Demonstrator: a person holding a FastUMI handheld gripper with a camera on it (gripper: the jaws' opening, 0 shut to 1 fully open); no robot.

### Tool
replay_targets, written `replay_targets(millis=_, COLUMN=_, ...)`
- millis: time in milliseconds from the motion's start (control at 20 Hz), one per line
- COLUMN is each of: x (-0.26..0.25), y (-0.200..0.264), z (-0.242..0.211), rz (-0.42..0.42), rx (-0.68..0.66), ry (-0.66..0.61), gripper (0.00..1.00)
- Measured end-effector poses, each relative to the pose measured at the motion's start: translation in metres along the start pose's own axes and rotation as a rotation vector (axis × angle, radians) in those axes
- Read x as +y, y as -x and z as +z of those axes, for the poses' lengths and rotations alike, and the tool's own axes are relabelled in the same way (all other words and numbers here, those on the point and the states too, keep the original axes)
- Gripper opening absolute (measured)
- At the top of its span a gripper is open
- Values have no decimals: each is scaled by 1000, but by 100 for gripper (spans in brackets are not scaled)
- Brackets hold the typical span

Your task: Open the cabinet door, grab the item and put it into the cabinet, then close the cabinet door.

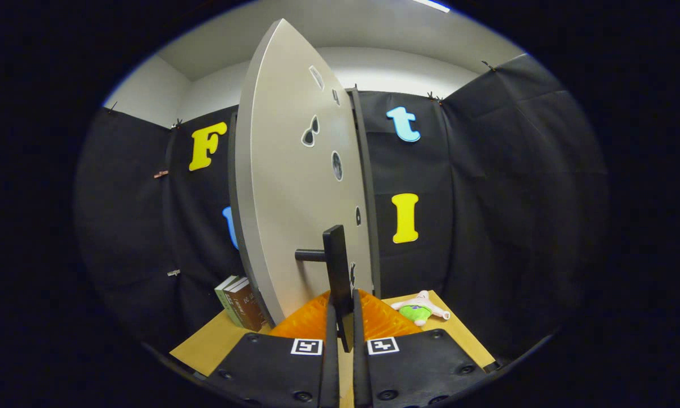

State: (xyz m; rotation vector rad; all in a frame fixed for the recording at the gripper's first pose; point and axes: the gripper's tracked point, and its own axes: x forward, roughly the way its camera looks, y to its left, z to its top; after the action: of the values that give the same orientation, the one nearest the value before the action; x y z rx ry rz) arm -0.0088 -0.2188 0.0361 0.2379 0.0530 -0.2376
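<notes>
A wooden table stands in a black-curtained booth. The gripper is clamped on the door handle, the cabinet door swung partly open just ahead. Beyond the fingers, right, lies a plush toy: green-bodied, pale-limbed, likely soft and light, best pinched around its body.

The tool points level, fingers nearly together, clamping a bar.

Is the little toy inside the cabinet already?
No, the toy lies on the table, right of the cabinet door whose handle the gripper clamps.
</notes>
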Motion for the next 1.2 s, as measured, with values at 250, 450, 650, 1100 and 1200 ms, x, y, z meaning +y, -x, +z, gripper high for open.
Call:
replay_targets(millis=250, x=-41, y=6, z=11, rz=-134, rx=-47, ry=48, gripper=8)
replay_targets(millis=450, x=-46, y=12, z=14, rz=-161, rx=-64, ry=23, gripper=8)
replay_targets(millis=650, x=-58, y=30, z=18, rz=-209, rx=-75, ry=24, gripper=8)
replay_targets(millis=1100, x=12, y=81, z=-23, rz=-41, rx=19, ry=0, gripper=98)
replay_targets(millis=1200, x=31, y=83, z=-50, rz=-9, rx=51, ry=43, gripper=97)
